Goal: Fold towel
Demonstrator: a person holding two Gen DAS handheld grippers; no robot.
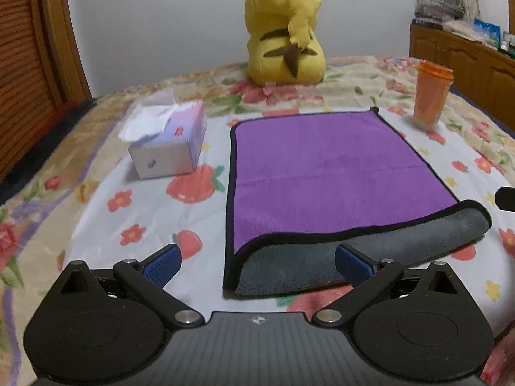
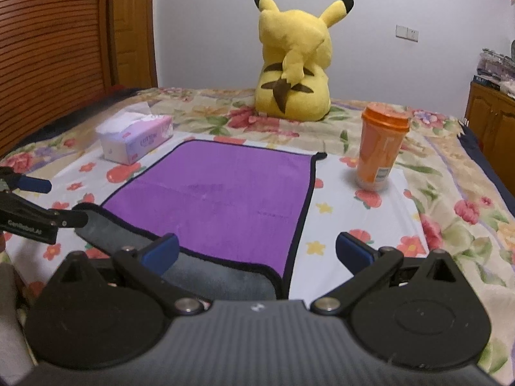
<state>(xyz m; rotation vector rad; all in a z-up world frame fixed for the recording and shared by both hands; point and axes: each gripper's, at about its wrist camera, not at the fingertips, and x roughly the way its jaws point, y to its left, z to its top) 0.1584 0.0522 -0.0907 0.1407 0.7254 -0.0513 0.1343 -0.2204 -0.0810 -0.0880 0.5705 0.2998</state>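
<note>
Flowered cotton bed (image 1: 96, 199) underneath. Plush purple towel (image 1: 322, 173) flat at centre, black-edged, near edge rolled over showing grey fleece. Beyond towel: fuzzy yellow toy (image 1: 285, 32); left, boxy tissue pack (image 1: 170, 141); right, ribbed orange cup (image 1: 431, 95). Left tongs (image 1: 257, 265) and right tongs (image 2: 257, 252) low over near edge, spread apart, gripping nothing.

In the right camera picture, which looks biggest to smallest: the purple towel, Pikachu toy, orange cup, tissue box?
1. purple towel
2. Pikachu toy
3. orange cup and tissue box look about alike; not ranked.
</note>
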